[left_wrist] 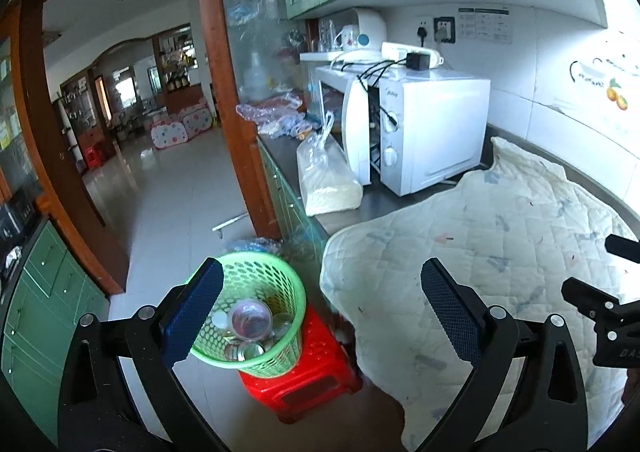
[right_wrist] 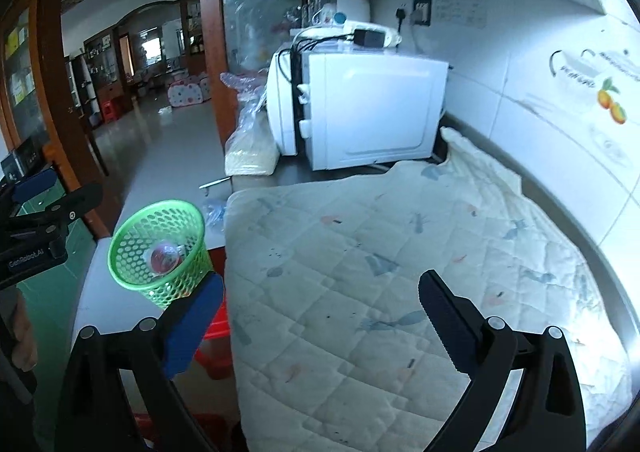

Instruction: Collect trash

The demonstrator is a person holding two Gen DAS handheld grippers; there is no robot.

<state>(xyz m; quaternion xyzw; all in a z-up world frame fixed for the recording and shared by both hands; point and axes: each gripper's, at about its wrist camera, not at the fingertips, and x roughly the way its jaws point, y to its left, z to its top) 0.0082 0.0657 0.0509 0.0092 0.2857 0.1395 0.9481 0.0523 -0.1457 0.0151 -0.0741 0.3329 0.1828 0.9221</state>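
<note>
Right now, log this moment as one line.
left claw: open, empty | right claw: open, empty | green basket: on red stool, holds trash

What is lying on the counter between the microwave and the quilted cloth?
Only bare dark counter: the microwave and quilted cloth are separate, in both views.

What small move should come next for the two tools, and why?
Probably a pause to look over the counter for leftover trash. Both the left tool and the right tool are open and hold nothing. The green basket on the red stool already holds clear plastic cups, and the quilted cloth shows no loose item to pick up.
</note>
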